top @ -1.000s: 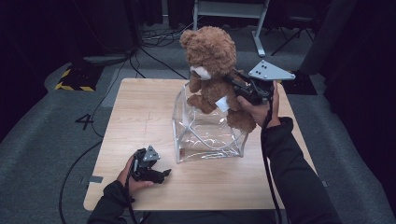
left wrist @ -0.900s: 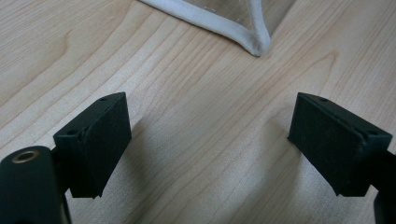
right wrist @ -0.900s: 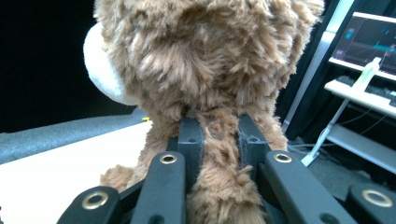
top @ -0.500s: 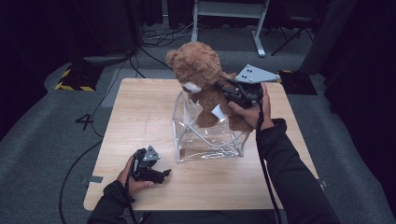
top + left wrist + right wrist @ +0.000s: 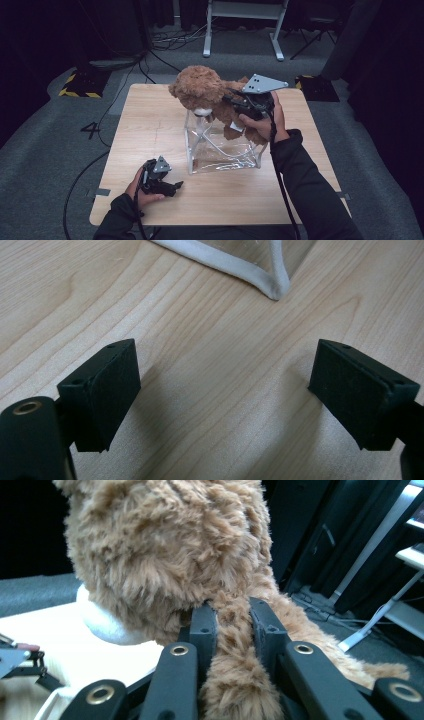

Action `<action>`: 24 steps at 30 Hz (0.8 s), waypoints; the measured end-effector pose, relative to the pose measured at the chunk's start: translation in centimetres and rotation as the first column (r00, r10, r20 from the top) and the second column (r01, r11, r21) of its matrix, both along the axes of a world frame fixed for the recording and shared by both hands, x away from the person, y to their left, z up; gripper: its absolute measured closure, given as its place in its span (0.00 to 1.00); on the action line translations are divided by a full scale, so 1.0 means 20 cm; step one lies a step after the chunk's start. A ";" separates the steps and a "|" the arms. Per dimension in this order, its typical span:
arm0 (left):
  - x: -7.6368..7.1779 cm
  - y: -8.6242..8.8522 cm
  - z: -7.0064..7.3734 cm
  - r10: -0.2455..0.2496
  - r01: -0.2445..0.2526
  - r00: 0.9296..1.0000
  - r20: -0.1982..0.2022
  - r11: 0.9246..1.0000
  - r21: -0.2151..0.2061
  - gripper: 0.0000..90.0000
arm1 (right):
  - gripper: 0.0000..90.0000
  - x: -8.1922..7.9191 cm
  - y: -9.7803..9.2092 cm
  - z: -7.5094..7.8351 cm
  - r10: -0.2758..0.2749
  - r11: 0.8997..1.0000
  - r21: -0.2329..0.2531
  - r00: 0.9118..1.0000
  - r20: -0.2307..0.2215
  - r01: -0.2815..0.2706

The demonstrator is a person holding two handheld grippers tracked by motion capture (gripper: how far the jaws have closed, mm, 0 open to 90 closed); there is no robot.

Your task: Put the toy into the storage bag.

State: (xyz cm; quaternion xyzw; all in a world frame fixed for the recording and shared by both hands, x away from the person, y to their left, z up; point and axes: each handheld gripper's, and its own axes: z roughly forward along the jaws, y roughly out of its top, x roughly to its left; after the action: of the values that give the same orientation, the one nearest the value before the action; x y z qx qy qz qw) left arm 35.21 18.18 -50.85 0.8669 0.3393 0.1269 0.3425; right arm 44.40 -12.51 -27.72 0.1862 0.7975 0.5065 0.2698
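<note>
The right gripper (image 5: 235, 101), clamped on a limb of the teddy bear (image 5: 200, 90), holds it tilted above the clear bag's (image 5: 222, 145) open top, so lowering it inside looks left to do, while the left gripper (image 5: 172, 186) rests wide open near the bag.

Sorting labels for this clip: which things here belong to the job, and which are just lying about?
In the job: fluffy brown teddy bear; clear plastic box; right tool, shut on the bear.
Lying about: left tool, open on the wooden table; black floor cables.
</note>
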 end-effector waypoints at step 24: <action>0.00 0.00 0.00 0.001 -0.001 1.000 -0.001 1.000 -0.002 0.15 | 0.91 0.13 -0.08 -0.14 -0.095 0.972 -0.232 0.969 -0.229 0.040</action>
State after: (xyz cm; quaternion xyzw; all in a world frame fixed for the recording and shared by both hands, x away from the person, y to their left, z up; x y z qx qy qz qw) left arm 35.20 18.18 -50.85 0.8665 0.3401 0.1263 0.3429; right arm 47.05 -14.14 -30.55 0.2411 0.8696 0.3770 0.2086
